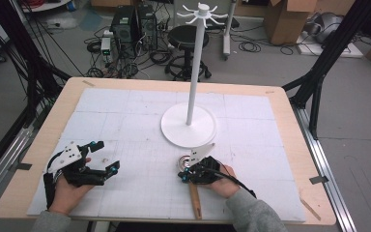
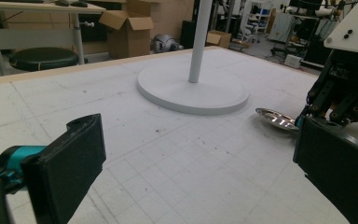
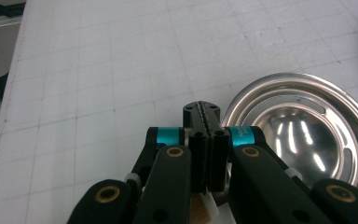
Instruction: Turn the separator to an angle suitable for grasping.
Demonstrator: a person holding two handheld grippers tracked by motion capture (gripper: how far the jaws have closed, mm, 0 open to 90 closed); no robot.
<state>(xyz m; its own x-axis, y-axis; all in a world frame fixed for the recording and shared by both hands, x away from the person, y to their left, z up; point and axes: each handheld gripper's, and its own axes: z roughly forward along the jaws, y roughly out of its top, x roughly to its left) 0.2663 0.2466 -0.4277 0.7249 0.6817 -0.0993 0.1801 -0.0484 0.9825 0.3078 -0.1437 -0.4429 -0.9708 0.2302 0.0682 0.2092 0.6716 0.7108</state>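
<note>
Right tongs [image 3: 204, 109]: we see its jaws pressed together, tips flat on the white mat. A pale wooden handle shows beneath them in its own view; we cannot tell whether they clamp it.
Metal ladle bowl [image 3: 303, 130]: just beside the closed tips, on their right in the right gripper view, hollow side up on the mat [image 1: 140, 125].
Wooden handle [image 1: 194, 198]: runs back from under the right tongs [image 1: 187, 173] toward the table's near edge.
Left tongs [image 1: 101, 155]: we find its jaws spread wide with nothing between them, well apart from the ladle.
White stand [image 1: 189, 126]: its round base lies just past the bowl, the pole rising upright.
Table [image 1: 290, 125]: wooden rim around the mat.
</note>
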